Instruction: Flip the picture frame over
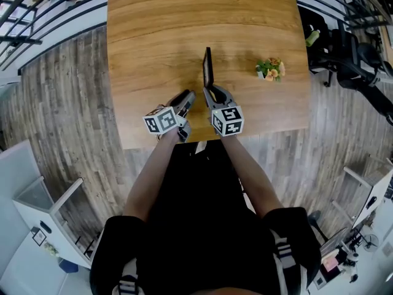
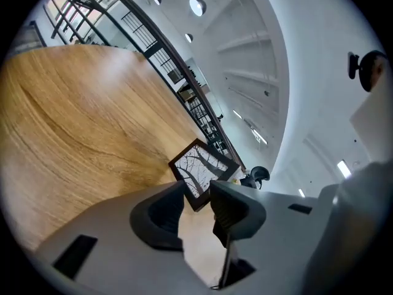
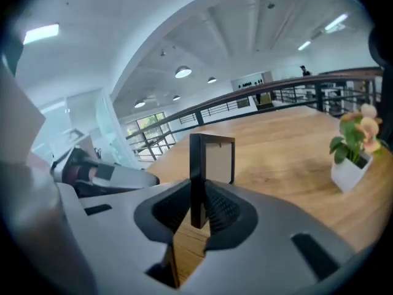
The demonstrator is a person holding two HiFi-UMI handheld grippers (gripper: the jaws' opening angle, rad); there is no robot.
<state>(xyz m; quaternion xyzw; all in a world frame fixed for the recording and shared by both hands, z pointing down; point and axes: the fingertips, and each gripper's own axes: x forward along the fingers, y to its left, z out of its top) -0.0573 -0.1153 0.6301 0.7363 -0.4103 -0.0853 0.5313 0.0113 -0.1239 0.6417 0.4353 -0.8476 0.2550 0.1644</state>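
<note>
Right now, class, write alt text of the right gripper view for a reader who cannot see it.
The right gripper clamps its grey jaws on the edge of a thin black picture frame, holding it upright over a wooden table. A flowering plant in a white pot stands at right.

The person wears a black short-sleeved top (image 1: 202, 226); white stripes (image 1: 281, 251) cross it at the shoulders; the left gripper (image 1: 186, 98) and right gripper (image 1: 213, 94) have smooth grey moulded shells; each carries a white cube (image 1: 161, 120) printed with black square markers; the fingers (image 3: 222, 211) are dark grey, with ribbed inner pads.
</note>
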